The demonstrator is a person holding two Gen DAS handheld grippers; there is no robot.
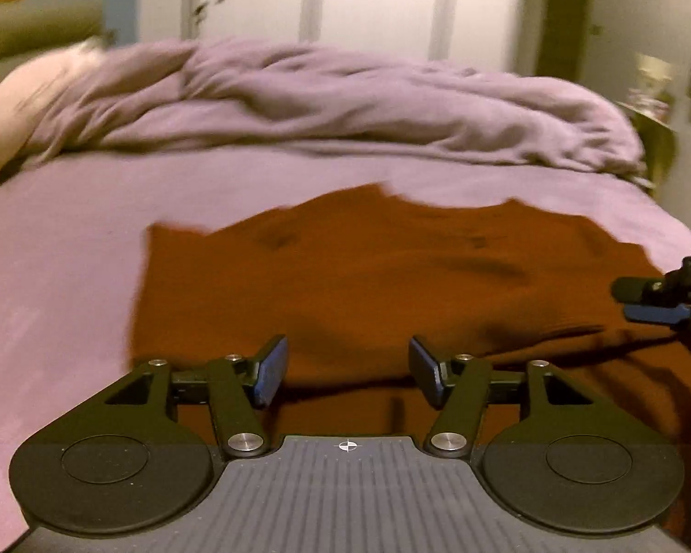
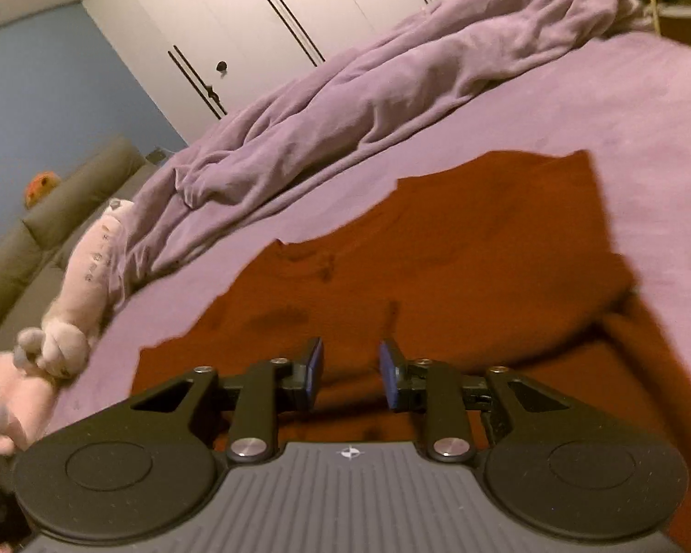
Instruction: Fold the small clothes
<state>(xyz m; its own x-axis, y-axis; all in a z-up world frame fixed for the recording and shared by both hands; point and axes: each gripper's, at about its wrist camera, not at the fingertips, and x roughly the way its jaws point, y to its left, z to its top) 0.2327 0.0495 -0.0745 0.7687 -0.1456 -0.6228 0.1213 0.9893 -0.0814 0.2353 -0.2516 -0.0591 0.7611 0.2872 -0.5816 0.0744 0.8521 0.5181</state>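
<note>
While rust garment lies flat, long axis crosswise on bed, both claws — left, right — gape, empty.

We look from each wrist forward and downward along the fingers, close above the rust-coloured garment on the bed. Our right view is tilted. Both views share the garment, rumpled duvet and white wardrobe beyond.

Rust-brown garment: matt knit cloth, perhaps ribbed. Bed sheet: smooth lilac cloth. Duvet at top: soft, crumpled. Left tongs: matt black plastic, shiny metal pivots, blue pads.
</note>
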